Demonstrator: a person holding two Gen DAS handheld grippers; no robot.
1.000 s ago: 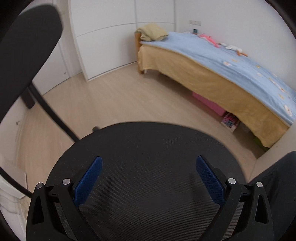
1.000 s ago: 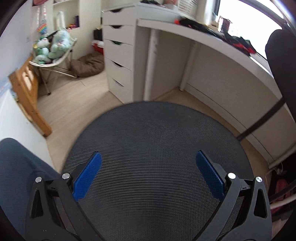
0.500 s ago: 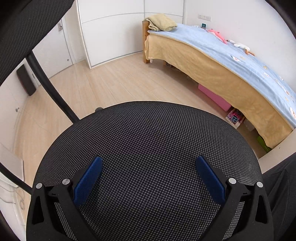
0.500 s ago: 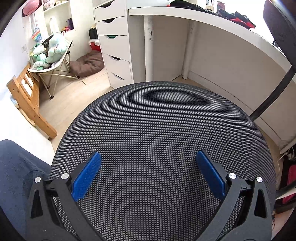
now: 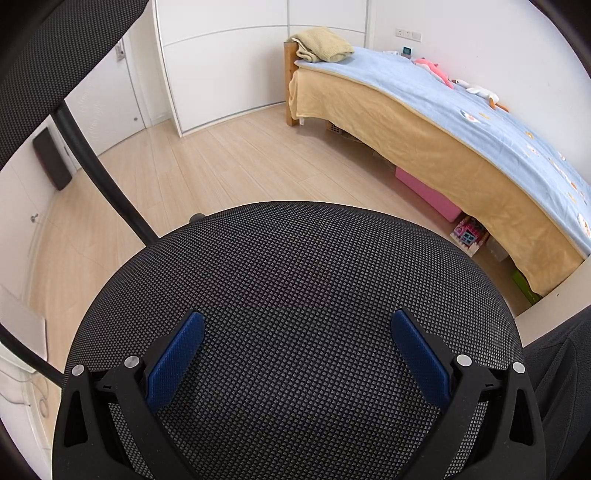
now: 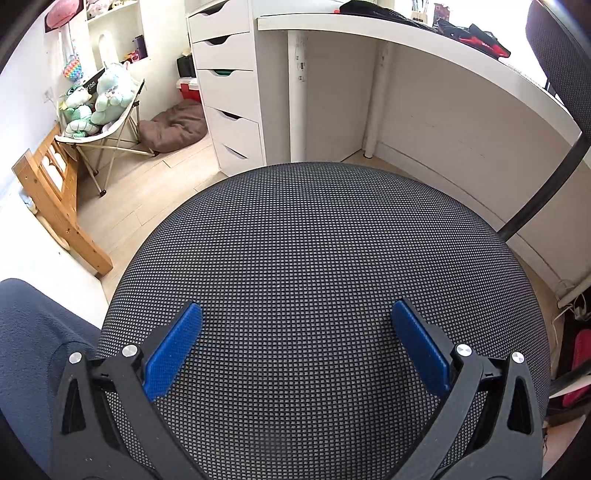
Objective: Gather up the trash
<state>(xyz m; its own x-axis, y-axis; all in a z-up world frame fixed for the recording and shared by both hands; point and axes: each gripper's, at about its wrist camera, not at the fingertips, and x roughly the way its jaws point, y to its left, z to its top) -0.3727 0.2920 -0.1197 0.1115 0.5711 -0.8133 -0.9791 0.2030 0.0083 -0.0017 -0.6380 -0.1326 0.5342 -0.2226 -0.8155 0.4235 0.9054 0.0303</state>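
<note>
No text could be read in either view. A black sign (image 6: 91,83) behind the plush toys (image 6: 99,104) carried pale lettering, and a label (image 6: 301,66) marked the white tabletop leg (image 6: 297,99); both were too small to make out.

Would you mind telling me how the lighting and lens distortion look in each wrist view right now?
Left wrist view: even, soft light; the fisheye bows the bed edge and wardrobe. Right wrist view: bright backlight blows out the top right above the desk; the mesh chair seat stays sharp but bulges.
</note>
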